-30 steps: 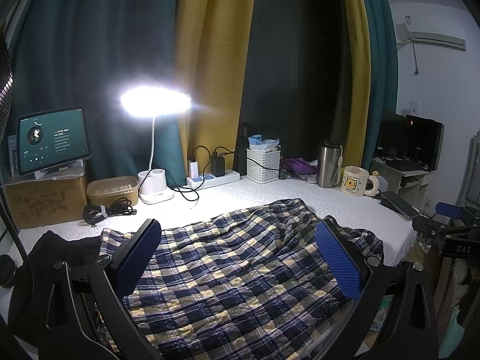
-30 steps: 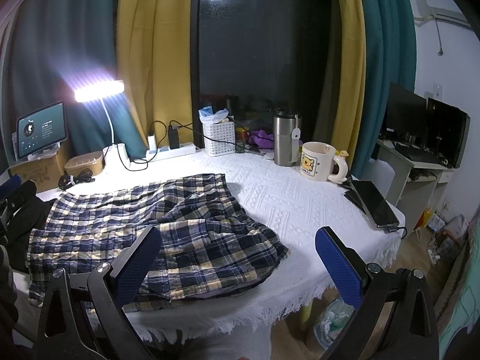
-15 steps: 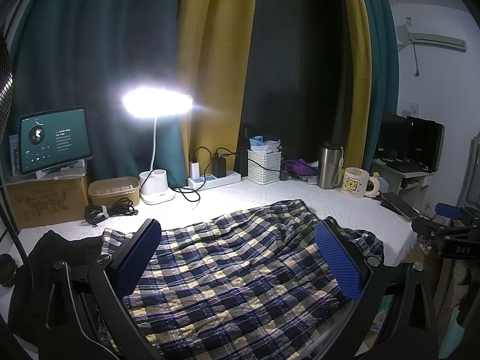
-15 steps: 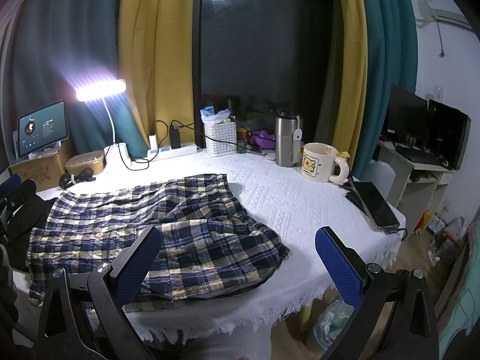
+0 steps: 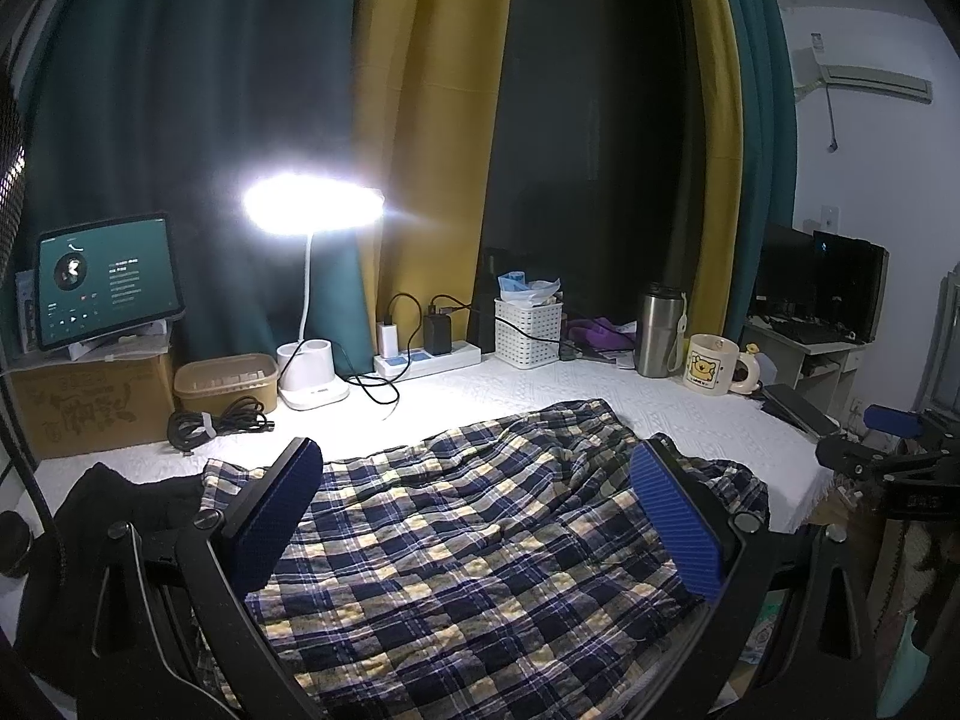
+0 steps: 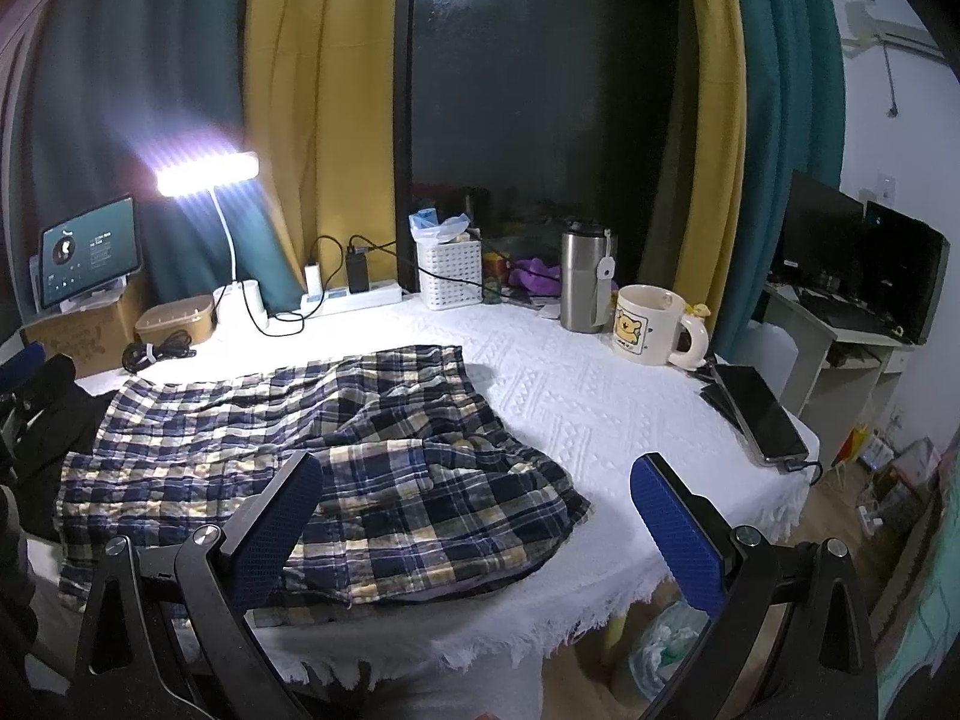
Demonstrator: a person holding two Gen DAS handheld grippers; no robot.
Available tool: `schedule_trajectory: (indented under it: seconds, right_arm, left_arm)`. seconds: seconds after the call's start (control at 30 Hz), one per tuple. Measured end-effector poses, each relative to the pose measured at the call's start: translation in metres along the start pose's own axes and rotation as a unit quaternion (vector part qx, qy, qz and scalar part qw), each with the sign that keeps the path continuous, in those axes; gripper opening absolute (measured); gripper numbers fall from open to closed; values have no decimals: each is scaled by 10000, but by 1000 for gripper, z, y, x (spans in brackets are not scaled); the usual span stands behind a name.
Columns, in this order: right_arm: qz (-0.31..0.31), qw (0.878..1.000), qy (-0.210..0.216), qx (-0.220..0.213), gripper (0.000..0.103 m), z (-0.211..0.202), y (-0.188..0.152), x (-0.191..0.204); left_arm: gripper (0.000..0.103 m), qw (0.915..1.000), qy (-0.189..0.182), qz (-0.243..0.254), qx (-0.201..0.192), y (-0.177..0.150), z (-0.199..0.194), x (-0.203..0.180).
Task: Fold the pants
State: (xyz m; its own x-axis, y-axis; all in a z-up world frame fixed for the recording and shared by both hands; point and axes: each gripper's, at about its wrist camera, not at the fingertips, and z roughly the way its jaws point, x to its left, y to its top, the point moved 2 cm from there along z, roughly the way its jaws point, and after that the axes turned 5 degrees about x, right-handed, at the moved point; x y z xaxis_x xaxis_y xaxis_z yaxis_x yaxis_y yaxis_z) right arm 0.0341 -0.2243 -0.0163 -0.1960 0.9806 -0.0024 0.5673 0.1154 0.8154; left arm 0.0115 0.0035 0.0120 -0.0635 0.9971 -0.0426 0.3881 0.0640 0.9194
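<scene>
Pants (image 5: pixel 480 540) spread under gaping left claw (image 5: pixel 480 516), left of right claw (image 6: pixel 480 516)

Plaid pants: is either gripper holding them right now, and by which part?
Neither. The left gripper and right gripper are both open above the plaid pants, gripping nothing.

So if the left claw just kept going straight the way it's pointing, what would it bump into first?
Most likely the plaid pants. The open left claw hangs over them, aimed forward and slightly down across the table, so the cloth comes first. Depth is hard to judge through the fisheye; on a flatter path it might reach the white basket.
</scene>
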Motion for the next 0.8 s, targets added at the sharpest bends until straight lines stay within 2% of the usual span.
schedule_trajectory:
  seconds: [0.2,0.4,0.67,0.8]
  right_arm:
    - [-72,9998,28,173,103,32,11,0]
    - [-139,9989,96,429,103,77,23,1]
    - [-235,9965,198,776,103,137,47,-7]
    - [-294,9947,302,935,103,168,61,-7]
  left_arm:
    - [101,9997,105,29,238,0,26,9]
    - [101,9964,520,-85,667,-6,59,43]
    - [101,9847,1109,-346,1297,-18,96,102]
    - [101,9777,1276,-457,1605,-22,120,128]
